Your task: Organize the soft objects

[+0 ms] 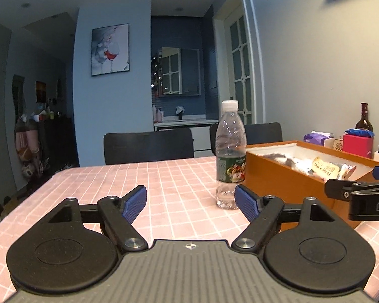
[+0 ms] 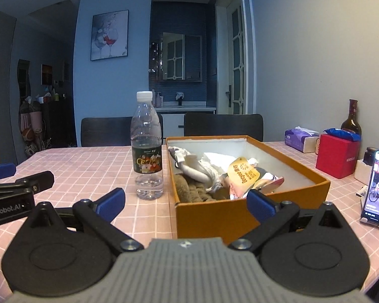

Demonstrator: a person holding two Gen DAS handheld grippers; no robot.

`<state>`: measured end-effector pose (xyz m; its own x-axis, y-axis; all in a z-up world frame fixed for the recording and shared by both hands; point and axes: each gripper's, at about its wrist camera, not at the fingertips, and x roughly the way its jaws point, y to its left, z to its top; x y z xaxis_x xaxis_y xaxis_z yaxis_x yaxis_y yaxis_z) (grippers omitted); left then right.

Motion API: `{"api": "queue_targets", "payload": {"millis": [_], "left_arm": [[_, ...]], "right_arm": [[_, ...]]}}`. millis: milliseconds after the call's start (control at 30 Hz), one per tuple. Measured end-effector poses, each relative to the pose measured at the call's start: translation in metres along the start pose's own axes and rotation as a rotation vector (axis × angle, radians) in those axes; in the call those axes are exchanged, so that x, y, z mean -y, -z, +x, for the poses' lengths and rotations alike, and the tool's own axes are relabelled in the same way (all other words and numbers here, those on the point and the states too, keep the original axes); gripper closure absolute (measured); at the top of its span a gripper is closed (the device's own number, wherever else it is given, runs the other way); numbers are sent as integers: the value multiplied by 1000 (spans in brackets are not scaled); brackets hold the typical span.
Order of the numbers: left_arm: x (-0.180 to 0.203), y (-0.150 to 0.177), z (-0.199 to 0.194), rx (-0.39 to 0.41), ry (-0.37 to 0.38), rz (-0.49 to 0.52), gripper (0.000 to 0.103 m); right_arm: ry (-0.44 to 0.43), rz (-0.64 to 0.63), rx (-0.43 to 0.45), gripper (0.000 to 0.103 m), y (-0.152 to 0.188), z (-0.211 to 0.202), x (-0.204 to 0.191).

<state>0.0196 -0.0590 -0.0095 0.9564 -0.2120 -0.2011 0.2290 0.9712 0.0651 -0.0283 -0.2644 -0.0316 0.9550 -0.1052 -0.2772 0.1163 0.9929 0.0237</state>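
Claws [image 1: 190,203] [image 2: 185,203] gape empty before filled box [image 2: 240,209].

The left gripper [image 1: 190,203] is held low and nearly level, its blue pads [image 1: 135,203] spread wide with nothing between them. The right gripper [image 2: 185,202] is held just beside it, on its right, jaws likewise wide and empty.
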Motion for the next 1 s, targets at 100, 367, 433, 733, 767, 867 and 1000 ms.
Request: {"api": "queue_targets", "payload": {"millis": [100,367,433,733,767,867,1000], "left_arm": [[-1,7,-1,-12,-5,-8,10],[-5,15,-4,-49,11,-14,10],[-6,16,-4,-56,18,-20,10],[-7,18,-4,-73,23,-6,10],[-7,18,-4,-74,22,-4,10],[-6,18,-4,-74,22,-3,10],[-7,18,-3,-80,20,-5,10]], "right_arm": [[13,-10,-2,3,5,0,-2],[23,-14,-26,3,9,7,-1],[28,-22,-28,3,10,7,-2],[38,-16,-53,3,13,13,0],[38,-17,-54,3,13,13,-1],[37,-18,-60,3,14,14,-1],[30,-12,-74,3,15,16,-1]]}}
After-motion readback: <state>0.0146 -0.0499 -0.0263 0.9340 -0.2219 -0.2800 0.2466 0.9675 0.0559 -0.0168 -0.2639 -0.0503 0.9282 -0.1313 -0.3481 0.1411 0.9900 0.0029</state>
